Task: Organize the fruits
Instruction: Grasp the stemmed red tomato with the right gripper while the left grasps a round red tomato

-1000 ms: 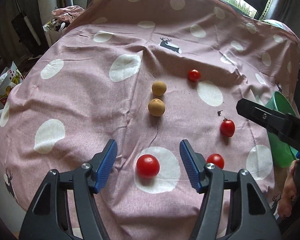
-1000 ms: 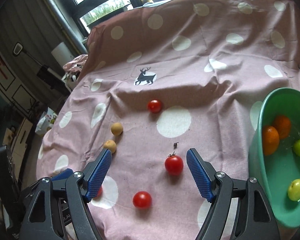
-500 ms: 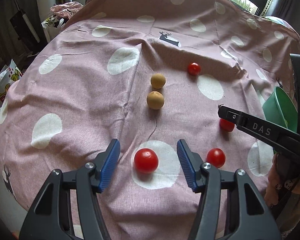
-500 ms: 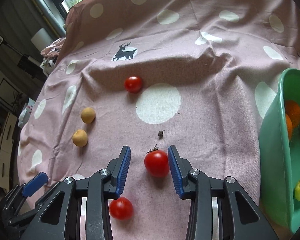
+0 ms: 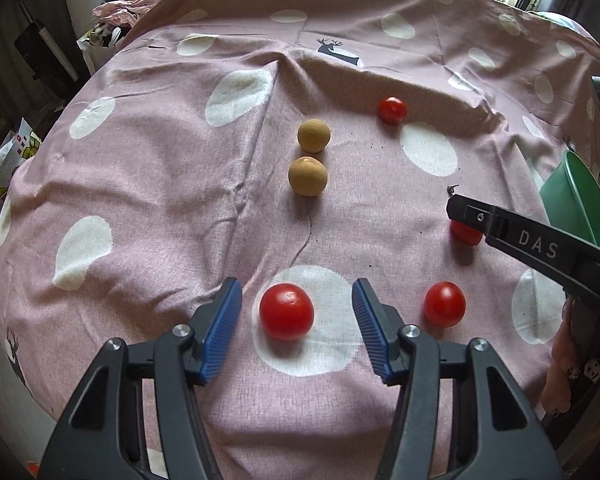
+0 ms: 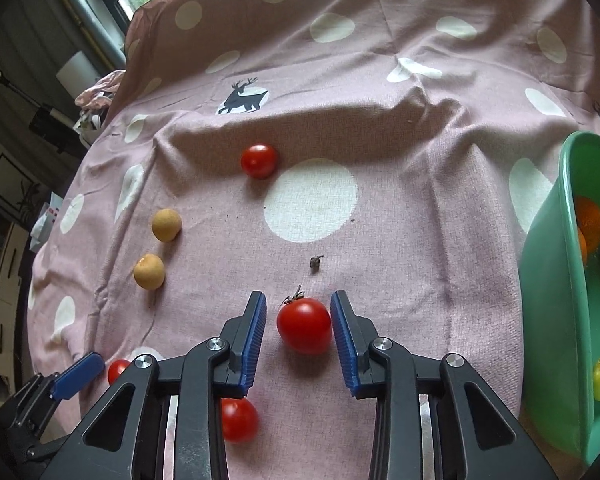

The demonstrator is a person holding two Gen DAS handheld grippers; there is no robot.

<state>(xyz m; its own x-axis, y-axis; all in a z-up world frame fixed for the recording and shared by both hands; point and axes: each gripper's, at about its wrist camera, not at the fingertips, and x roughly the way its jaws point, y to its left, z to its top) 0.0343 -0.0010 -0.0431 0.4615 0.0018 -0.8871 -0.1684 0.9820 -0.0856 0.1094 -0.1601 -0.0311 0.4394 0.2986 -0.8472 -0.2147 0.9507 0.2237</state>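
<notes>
Right gripper [image 6: 299, 330] has just been closing around the stemmed red tomato [image 6: 304, 325]; only its right pad touches. Left gripper [image 5: 297, 322], spread, brackets another round red tomato [image 5: 286, 311]. Next: complete pinch, carry to green plastic bowl [image 6: 556, 280] at three o'clock.

Left tool [image 5: 296, 294]: you hold it angled steeply down, jaws wide. They have just been closing a little, with a tomato [image 5: 286, 311] between them, clear of both pads.

Right tool [image 6: 299, 300]: also pitched down. Jaws have just been closing around a stemmed tomato [image 6: 304, 325]. The right pad touches it; the left pad shows a gap.
</notes>
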